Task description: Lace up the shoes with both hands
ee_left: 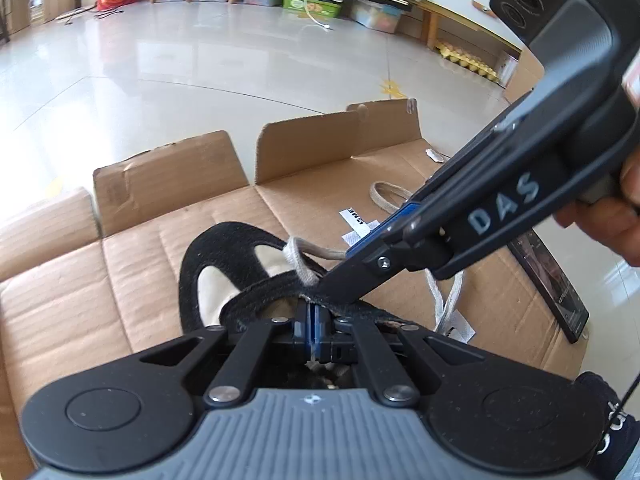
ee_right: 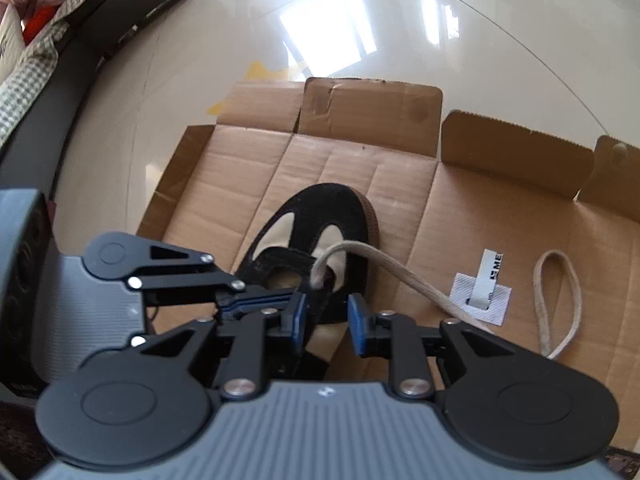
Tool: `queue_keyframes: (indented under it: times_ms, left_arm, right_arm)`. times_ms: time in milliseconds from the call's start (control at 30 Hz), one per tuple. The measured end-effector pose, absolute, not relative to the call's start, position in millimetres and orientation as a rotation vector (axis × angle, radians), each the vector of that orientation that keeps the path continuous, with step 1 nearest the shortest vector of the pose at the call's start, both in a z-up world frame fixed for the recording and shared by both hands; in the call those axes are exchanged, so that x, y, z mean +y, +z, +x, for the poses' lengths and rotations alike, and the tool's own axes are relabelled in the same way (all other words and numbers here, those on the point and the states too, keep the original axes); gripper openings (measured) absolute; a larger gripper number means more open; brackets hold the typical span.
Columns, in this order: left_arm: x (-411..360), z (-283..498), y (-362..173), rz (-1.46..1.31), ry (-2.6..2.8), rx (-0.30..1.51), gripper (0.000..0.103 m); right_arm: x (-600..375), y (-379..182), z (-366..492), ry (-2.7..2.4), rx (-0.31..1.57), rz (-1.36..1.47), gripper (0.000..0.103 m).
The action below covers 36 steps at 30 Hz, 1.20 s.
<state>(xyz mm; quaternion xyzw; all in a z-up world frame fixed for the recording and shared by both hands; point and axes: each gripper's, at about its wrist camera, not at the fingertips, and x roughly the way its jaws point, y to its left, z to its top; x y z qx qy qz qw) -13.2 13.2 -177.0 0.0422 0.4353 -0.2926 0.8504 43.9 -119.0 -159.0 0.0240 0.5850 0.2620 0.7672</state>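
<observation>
left gripper (ee_left: 313, 322) at frame bottom centre, pads pressed together on the black shoe (ee_left: 224, 276) edge. right gripper (ee_right: 327, 318) spread, nothing between. shoe mid-frame on cardboard (ee_right: 400, 184), beige lace (ee_right: 400, 276) threaded through it.

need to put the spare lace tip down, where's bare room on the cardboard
Free: the cardboard left of the shoe, and the strip between its toe and the upright flaps. Crowded: right of the shoe, where the lace trails past a white tag and a loose loop, and at the shoe's opening, where the left gripper and the right gripper meet.
</observation>
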Motion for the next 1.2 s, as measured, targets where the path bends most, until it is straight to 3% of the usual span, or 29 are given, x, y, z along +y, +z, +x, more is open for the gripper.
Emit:
queue_keyframes:
  times_ms: [200, 300, 467, 1033, 1200]
  left_arm:
    - [21, -17, -171, 0.086, -0.575, 0.910, 0.001]
    - [23, -13, -171, 0.069, -0.580, 0.921, 0.001]
    - [24, -8, -174, 0.063, -0.604, 0.933, 0.000]
    - [29, 26, -185, -0.032, -0.690, 1.059, 0.002]
    - [24, 22, -188, 0.014, -0.687, 1.055, 0.001]
  right_arm:
    - [-119, -156, 41, 0.579, 1.251, -0.012, 0.028]
    - [-113, -142, 32, 0.656, 1.229, -0.052, 0.038]
    - [-101, -123, 13, 0.730, 1.189, -0.183, 0.043]
    - [-85, -131, 13, 0.757, 1.210, -0.357, 0.044]
    - [-81, -133, 8, 0.723, 1.169, -0.435, 0.033]
